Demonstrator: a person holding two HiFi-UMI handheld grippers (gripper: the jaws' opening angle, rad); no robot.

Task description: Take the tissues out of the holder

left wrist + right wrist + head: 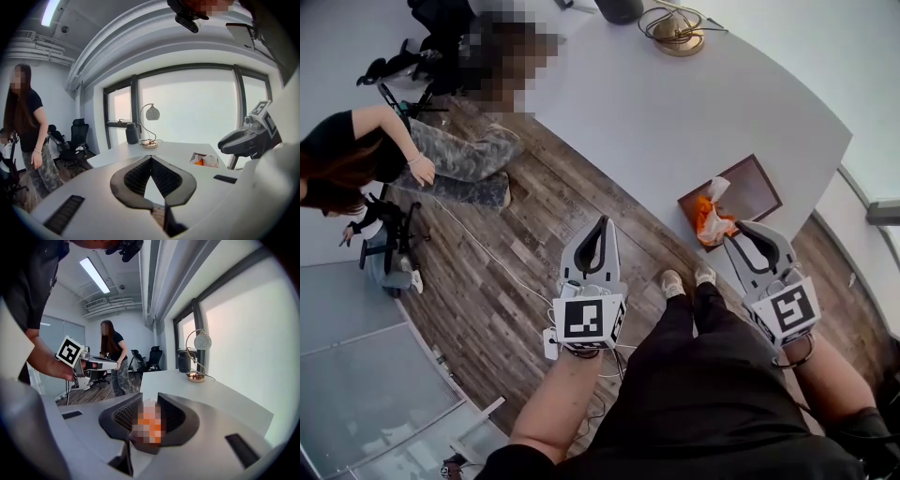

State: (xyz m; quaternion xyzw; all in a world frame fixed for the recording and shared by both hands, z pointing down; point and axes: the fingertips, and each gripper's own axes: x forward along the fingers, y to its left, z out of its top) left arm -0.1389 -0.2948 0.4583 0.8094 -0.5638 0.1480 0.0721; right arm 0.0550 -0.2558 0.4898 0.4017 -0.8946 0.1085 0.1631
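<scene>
A flat brown tissue holder (756,190) lies near the front edge of the white table (656,112). A crumpled orange and white tissue (709,214) sticks out of its near end. My right gripper (733,229) has its tips right at that tissue. In the right gripper view the right gripper (149,398) has its jaws a little apart, with the orange tissue showing in the gap, blurred there. My left gripper (602,222) hangs over the wooden floor to the left of the holder. Its tips meet, with nothing between them. The left gripper view shows the holder and tissue (205,161) far right.
A lamp base with coiled wire (677,33) and a dark jar (619,9) stand at the table's far end. A person (366,159) stands on the floor (516,244) at the left beside office chairs. My own legs and shoes (673,281) are below the table edge.
</scene>
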